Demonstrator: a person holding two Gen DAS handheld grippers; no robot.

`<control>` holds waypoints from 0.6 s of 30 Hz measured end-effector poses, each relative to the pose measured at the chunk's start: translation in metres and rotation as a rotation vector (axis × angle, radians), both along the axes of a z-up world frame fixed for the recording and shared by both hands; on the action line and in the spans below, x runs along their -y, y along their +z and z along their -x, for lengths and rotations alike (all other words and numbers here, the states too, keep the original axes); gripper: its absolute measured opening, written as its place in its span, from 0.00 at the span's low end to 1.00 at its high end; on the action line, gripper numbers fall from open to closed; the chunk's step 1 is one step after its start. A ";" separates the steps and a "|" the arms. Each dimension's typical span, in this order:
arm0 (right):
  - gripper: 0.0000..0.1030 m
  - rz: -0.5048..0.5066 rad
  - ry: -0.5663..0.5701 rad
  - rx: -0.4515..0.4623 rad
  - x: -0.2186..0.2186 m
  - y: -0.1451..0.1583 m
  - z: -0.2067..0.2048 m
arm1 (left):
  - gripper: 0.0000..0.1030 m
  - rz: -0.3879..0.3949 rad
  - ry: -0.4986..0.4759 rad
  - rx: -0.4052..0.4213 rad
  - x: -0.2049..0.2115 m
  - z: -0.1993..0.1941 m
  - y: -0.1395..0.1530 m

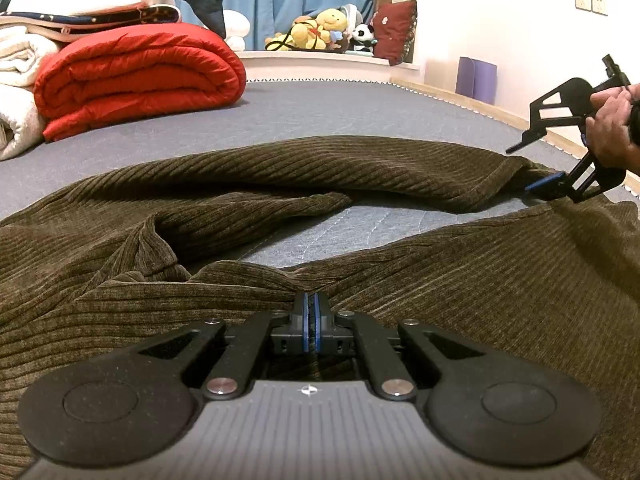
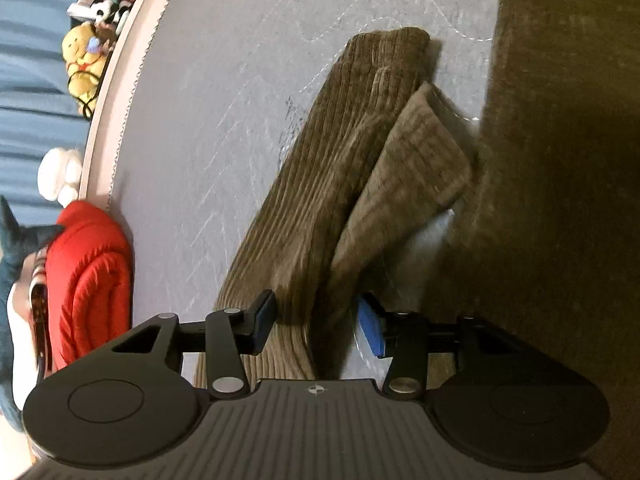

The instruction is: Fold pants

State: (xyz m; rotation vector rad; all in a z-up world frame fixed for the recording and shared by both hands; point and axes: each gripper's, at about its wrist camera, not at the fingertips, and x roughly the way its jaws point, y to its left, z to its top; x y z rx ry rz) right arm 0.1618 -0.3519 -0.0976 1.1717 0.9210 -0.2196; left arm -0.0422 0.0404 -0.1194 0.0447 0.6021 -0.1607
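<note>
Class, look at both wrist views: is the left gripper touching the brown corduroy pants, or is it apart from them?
Touching. The left wrist view shows the left gripper with its jaws closed on a pinched ridge of the brown corduroy pants.

Pants (image 1: 360, 172) lie on the bed (image 1: 320, 108), the folded quilt (image 1: 140, 76) behind them.

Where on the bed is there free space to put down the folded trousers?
The widest bare stretch of grey mattress lies between the brown pants and the window ledge, right of the red quilt. A small patch shows between the two legs. The left corner is crowded with stacked bedding.
</note>
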 end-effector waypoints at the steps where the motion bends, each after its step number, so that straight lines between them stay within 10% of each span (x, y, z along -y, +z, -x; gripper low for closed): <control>1: 0.48 -0.004 0.005 0.008 -0.001 0.002 0.002 | 0.03 0.001 0.000 0.000 0.000 0.000 0.000; 13: 0.39 -0.077 -0.040 0.168 0.021 -0.009 -0.028 | 0.03 -0.005 0.001 0.001 0.000 0.002 0.001; 18: 0.15 -0.081 -0.060 0.178 0.038 -0.013 -0.038 | 0.03 -0.005 0.001 0.001 0.000 0.002 0.001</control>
